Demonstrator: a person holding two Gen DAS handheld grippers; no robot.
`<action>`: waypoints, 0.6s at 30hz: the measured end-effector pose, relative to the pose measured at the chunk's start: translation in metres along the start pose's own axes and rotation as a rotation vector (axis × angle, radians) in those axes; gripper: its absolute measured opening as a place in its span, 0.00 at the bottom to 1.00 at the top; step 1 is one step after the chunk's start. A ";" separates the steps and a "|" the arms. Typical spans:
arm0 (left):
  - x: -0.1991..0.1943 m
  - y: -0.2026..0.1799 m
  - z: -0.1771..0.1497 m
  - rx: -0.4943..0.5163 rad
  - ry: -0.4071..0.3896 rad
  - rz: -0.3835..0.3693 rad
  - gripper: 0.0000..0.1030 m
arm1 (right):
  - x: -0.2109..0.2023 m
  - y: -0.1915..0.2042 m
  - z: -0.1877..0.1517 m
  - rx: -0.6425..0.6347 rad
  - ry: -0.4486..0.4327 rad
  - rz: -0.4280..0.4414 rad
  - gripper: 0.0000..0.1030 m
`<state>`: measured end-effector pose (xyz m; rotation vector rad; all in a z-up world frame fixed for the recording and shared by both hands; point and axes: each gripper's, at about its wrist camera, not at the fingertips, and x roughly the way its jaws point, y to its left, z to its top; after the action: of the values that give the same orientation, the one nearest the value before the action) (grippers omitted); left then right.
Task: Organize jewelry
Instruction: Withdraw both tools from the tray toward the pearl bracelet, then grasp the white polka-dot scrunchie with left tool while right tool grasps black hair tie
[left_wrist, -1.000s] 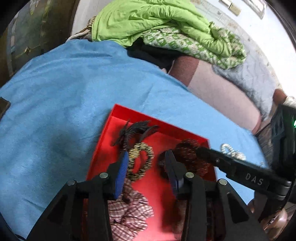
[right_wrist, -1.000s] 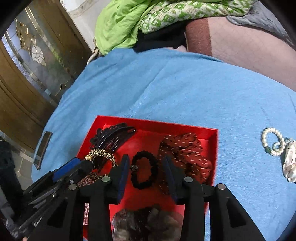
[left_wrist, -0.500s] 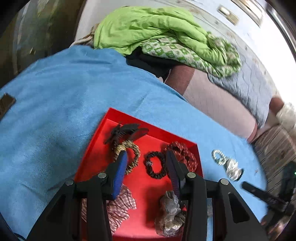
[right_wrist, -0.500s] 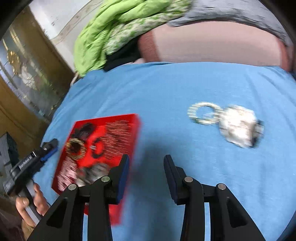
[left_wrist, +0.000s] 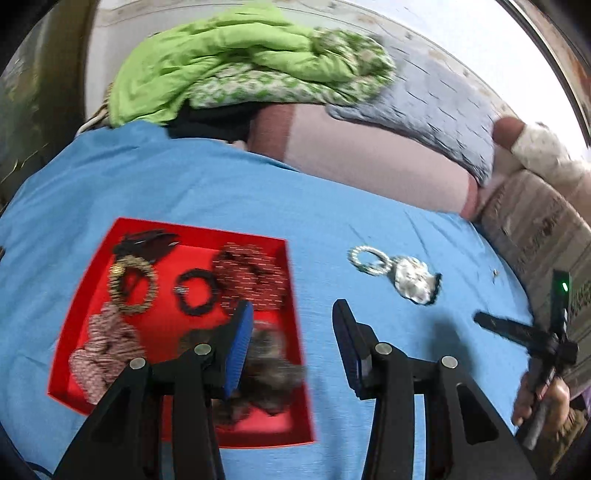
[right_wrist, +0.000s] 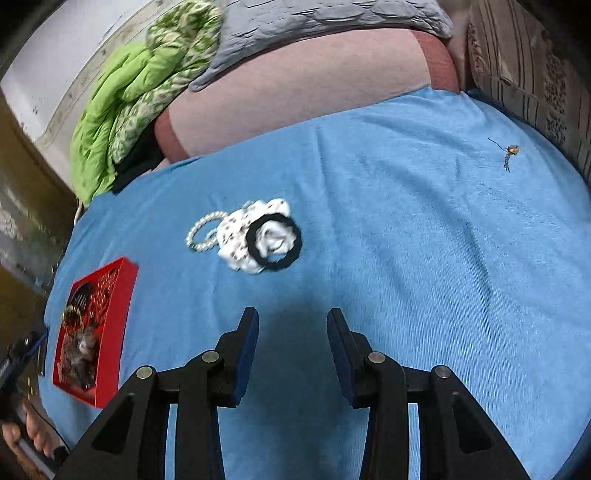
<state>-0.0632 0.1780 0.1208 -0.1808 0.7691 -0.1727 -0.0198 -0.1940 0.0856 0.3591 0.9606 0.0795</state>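
Note:
A red tray (left_wrist: 159, 325) lies on the blue cloth (left_wrist: 221, 192) and holds several hair ties, a dark claw clip and scrunchies; it also shows far left in the right wrist view (right_wrist: 123, 295). A pearl bracelet (right_wrist: 201, 232), a white spotted scrunchie (right_wrist: 240, 229) and a black hair band (right_wrist: 275, 242) lie together on the cloth, apart from the tray. They show in the left wrist view too, the bracelet (left_wrist: 367, 256) beside the scrunchie (left_wrist: 412, 280). My left gripper (left_wrist: 293, 314) is open and empty above the tray's right edge. My right gripper (right_wrist: 291, 319) is open and empty, short of the scrunchie.
A small earring (right_wrist: 511, 149) lies far right on the cloth. Green bedding (left_wrist: 229, 62), a grey quilt (left_wrist: 436, 107) and a pink cushion (left_wrist: 369, 162) are piled behind. The right gripper's body and hand (left_wrist: 535, 354) show at the right of the left view.
My right gripper left the tray and swung right over the cloth toward the scrunchie and bracelet. My left gripper pulled back and shifted right, off the tray's middle to its right edge.

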 end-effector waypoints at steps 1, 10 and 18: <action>0.003 -0.008 0.000 0.012 0.008 -0.002 0.42 | 0.005 0.002 0.005 0.002 -0.006 0.008 0.41; 0.033 -0.039 -0.010 0.038 0.105 -0.020 0.43 | 0.067 0.029 0.038 -0.023 0.012 0.015 0.56; 0.056 -0.064 -0.003 0.059 0.136 -0.030 0.43 | 0.043 -0.061 0.041 0.098 -0.068 -0.232 0.56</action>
<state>-0.0315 0.1029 0.0949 -0.1252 0.8958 -0.2374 0.0324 -0.2524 0.0523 0.3364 0.9343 -0.1907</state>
